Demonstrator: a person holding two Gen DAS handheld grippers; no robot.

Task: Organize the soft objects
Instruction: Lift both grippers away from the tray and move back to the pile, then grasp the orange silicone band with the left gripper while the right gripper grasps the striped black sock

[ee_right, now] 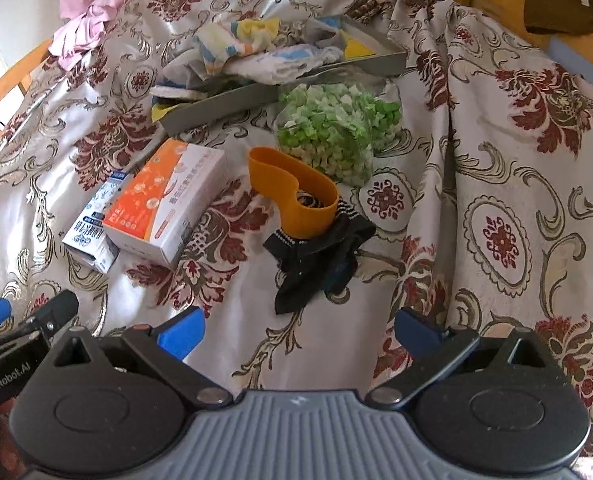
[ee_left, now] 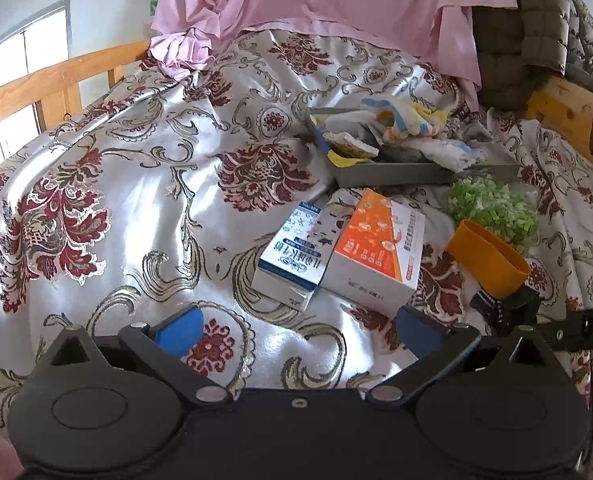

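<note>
Both grippers, left (ee_left: pixel 298 330) and right (ee_right: pixel 299 330), hover released; the sock (ee_right: pixel 316 258) lies just ahead of the right, likely bound for the tray (ee_right: pixel 224 104).

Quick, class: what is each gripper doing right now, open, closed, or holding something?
Left gripper: open, holding nothing, above the bedspread.
Right gripper: open, holding nothing, short of the black sock.

Your two wrist cameras sit low over the bed (ee_left: pixel 136 208), facing forward past their tongs, and both take in the grey tray (ee_right: pixel 232 100) and boxes.
</note>
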